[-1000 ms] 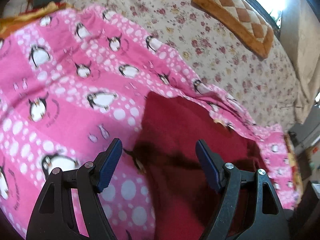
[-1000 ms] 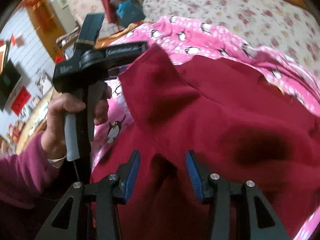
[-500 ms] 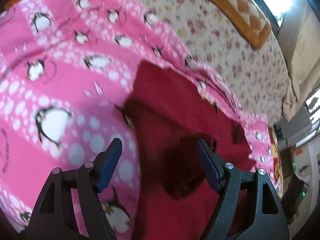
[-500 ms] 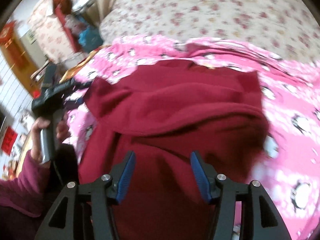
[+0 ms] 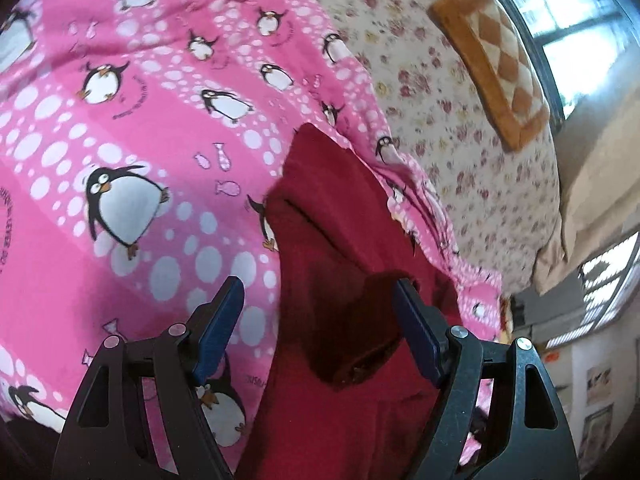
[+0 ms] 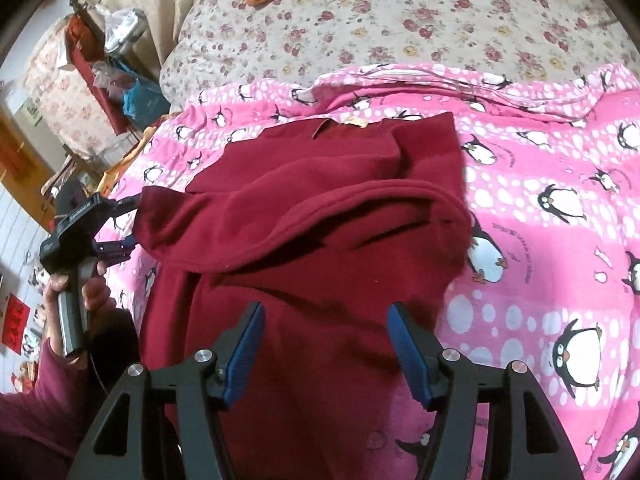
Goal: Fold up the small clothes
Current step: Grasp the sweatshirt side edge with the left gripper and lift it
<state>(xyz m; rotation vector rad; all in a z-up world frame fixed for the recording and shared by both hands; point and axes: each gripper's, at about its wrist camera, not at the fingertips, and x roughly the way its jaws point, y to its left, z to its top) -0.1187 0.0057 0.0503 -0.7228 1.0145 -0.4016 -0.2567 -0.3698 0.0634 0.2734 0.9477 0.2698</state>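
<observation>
Jaws of both grippers (image 5: pixel 316 312) (image 6: pixel 324 332) gape empty; we see dark-red fleece garment (image 6: pixel 320 232) lying below, right's just widened.

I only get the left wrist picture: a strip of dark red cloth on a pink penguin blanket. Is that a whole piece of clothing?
Observer: Yes. The red garment lies spread on the blanket, with a pale label at its far edge.
Operator: Is it folded yet?
Observer: Partly. A hemmed flap lies doubled across its middle.
Operator: Where is the other tool?
Observer: The right tool hangs over the garment's near part. Its jaws have just been opening, with no cloth pinched between them.
</observation>
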